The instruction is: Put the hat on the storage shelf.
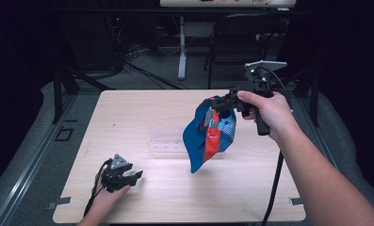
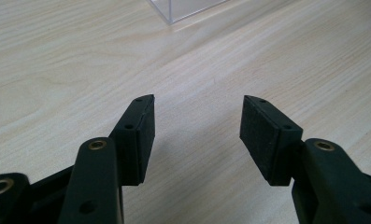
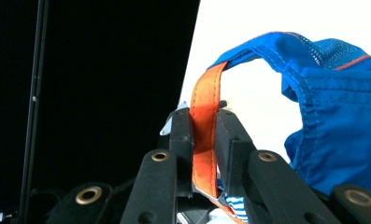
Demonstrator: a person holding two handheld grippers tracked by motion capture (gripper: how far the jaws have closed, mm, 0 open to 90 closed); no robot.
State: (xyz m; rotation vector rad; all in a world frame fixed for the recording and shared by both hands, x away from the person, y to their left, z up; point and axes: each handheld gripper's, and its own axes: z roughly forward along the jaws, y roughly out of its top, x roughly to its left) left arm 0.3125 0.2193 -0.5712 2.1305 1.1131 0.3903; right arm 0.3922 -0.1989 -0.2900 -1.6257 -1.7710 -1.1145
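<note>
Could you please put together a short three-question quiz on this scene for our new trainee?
1. True or false: the right gripper is shut on the orange strap of the blue bag.
2. Where is the left gripper? A) low over the table, open B) inside the clear box
3. Is the bag resting on the table?

Key: 1 true; 2 A; 3 no, it hangs above it.

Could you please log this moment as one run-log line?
right hand-held gripper: shut on orange strap, blue garment lifted | left hand-held gripper: open, on table
</note>
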